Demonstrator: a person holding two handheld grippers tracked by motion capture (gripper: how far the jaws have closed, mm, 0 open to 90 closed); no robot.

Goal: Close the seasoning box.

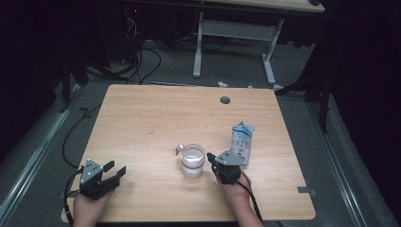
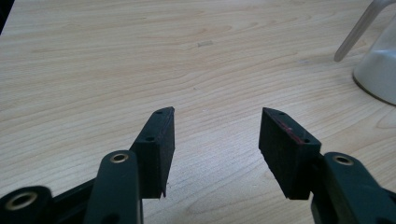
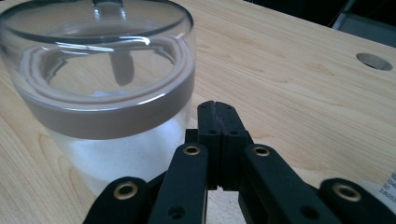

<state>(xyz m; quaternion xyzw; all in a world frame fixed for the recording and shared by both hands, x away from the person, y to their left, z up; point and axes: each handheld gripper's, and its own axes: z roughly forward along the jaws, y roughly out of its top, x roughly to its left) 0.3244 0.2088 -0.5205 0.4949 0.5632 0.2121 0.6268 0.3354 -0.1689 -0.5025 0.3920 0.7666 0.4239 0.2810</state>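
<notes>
Glass jar (image 1: 193, 161) stands upright near the middle of the front half of the tabletop (image 1: 156, 123), its lid hinged open at the back and a white powder, perhaps sugar or salt, filling the lower part. In the right gripper view the jar (image 3: 100, 88) looms just beside the fingers (image 3: 217, 126), which are pressed together with nothing between them; they point past the jar's side and I cannot tell whether they touch the glass. The right gripper (image 1: 213, 163) sits just right of the jar in the high view, probably placed there to nudge or steady it, or to work the lid. Behind that gripper a blue and white pouch (image 1: 242, 142) stands upright, torn at the top, likely the source of the powder and kept close so it stays within reach. The left gripper (image 1: 115, 171) rests well apart at the front left corner, its fingers (image 2: 156, 144) spread wide over bare wood and holding nothing, so it appears parked out of the way. A round cable hole (image 1: 225, 100) lies toward the far edge.
</notes>
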